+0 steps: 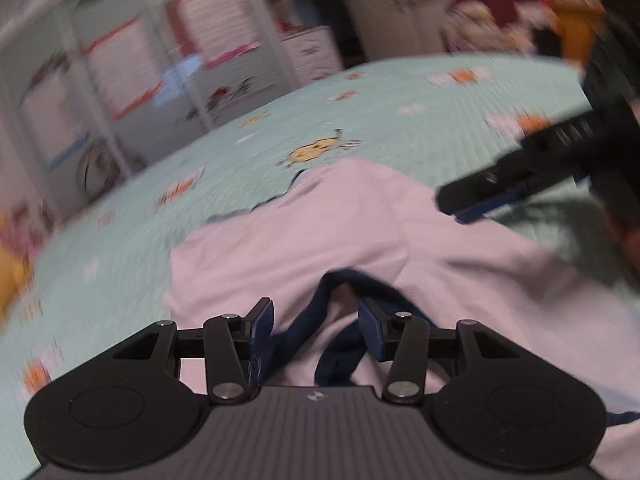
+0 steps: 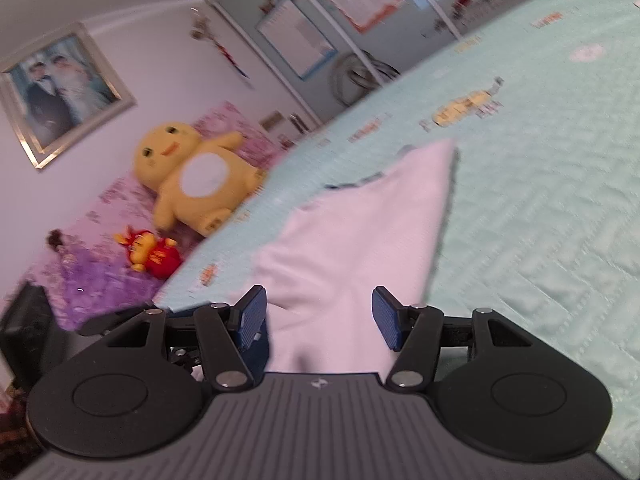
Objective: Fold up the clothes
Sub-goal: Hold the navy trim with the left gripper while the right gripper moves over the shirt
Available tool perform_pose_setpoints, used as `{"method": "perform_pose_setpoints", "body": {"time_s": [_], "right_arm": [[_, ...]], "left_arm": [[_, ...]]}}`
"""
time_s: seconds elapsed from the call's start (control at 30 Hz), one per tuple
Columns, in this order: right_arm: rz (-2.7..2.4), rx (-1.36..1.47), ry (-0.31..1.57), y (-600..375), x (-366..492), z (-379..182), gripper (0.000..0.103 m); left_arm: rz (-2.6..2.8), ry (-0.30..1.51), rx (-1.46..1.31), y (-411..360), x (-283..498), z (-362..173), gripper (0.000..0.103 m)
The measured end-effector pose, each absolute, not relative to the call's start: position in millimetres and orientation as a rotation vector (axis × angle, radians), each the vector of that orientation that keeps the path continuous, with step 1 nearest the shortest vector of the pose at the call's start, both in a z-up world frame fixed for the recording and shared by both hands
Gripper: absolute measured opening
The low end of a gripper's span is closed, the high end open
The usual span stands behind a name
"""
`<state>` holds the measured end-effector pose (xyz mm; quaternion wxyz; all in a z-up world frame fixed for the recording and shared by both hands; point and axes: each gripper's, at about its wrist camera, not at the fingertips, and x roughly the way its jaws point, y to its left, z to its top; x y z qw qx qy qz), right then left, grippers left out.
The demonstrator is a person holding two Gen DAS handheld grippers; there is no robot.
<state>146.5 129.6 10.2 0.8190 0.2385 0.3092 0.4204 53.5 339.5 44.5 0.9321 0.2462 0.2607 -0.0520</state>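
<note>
A pale pink-white garment (image 1: 360,232) with a navy trim (image 1: 316,336) lies crumpled on a mint-green quilted bedspread (image 1: 400,112). My left gripper (image 1: 316,320) hovers low over it with its jaws apart. The navy trim loops loosely between the blue pads without being pinched. In the left wrist view my right gripper (image 1: 456,210) comes in from the right over the garment's far edge. In the right wrist view the right gripper (image 2: 320,312) stands open above a flat fold of the garment (image 2: 360,232), and the cloth runs under the gap.
A yellow plush toy (image 2: 196,176) and a small red plush (image 2: 152,254) sit on purple bedding at the bed's head. A framed photo (image 2: 64,96) hangs on the wall. Wardrobe doors (image 1: 120,80) stand beyond the bed's far edge.
</note>
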Motion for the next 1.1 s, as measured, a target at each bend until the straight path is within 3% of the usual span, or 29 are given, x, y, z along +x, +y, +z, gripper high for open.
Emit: {"method": "perform_pose_setpoints", "body": {"time_s": [0.1,0.17,0.2,0.43,0.5,0.57,0.63,0.73,0.9,0.97,1.1], "right_arm": [[0.889,0.528,0.675,126.1,149.4,5.7,0.06],[0.886,0.524,0.688,127.1,151.1,3.1,0.059],[0.887,0.526,0.69,127.1,151.6,2.6,0.059],[0.886,0.548,0.703,125.3,153.4,-0.1,0.058],[0.886,0.547,0.703,125.6,153.1,0.1,0.058],[0.888,0.554,0.704,124.9,153.6,-0.5,0.058],[0.891,0.564,0.704,124.1,154.7,-1.3,0.058],[0.894,0.572,0.701,123.6,155.2,-1.4,0.058],[0.886,0.557,0.685,122.0,152.0,0.6,0.056],[0.869,0.506,0.663,128.2,148.1,7.2,0.048],[0.83,0.396,0.614,142.0,139.7,21.4,0.048]], "left_arm": [[-0.096,0.576,0.586,333.8,72.1,37.2,0.046],[-0.1,0.624,0.535,337.7,78.7,37.0,0.005],[-0.101,0.635,0.509,338.2,78.4,37.9,0.004],[-0.067,0.649,0.384,342.0,64.9,32.1,0.01],[-0.042,0.61,0.274,351.0,58.3,34.2,0.025],[-0.003,0.521,0.144,363.6,48.9,38.1,0.054],[0.048,0.409,0.007,378.3,42.2,39.1,0.062],[0.081,0.359,-0.138,393.4,45.4,26.6,0.063],[0.112,0.432,-0.302,415.9,55.4,12.1,0.051],[0.136,0.45,-0.348,422.8,55.9,8.6,0.041],[0.147,0.456,-0.338,420.6,55.6,10.7,0.04]]}}
